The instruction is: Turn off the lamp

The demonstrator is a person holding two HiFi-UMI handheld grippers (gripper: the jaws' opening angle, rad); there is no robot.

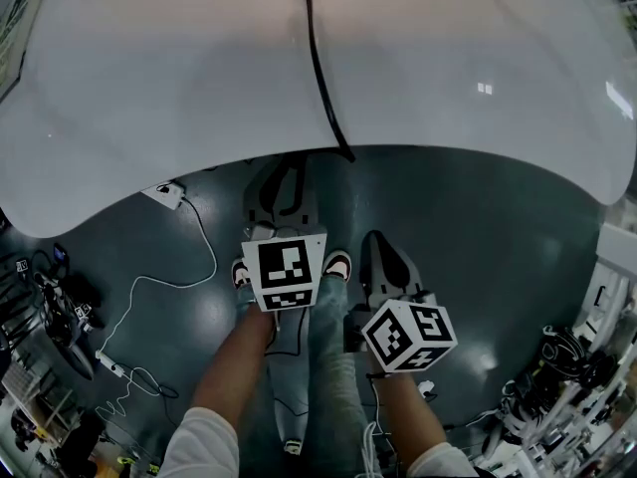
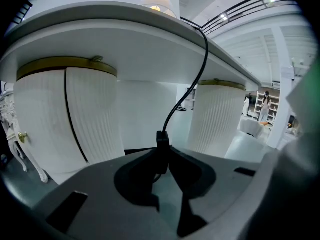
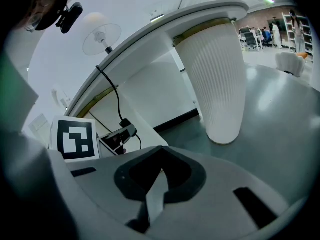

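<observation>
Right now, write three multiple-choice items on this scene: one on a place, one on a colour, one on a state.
1. Where is the switch of the lamp's cord?
A. between the jaws of the left hand-held gripper
B. on the floor
C. on top of the table

2. What colour is the cord that hangs over the table's edge?
A. white
B. black
C. yellow

3. How is the right hand-held gripper?
A. shut on the cord
B. wide open
C. shut, with nothing in it

Answers:
1 A: the left gripper view shows the jaws pinching the switch.
2 B: it runs dark across the white tabletop.
3 C: its jaw tips meet, with nothing between them.
</observation>
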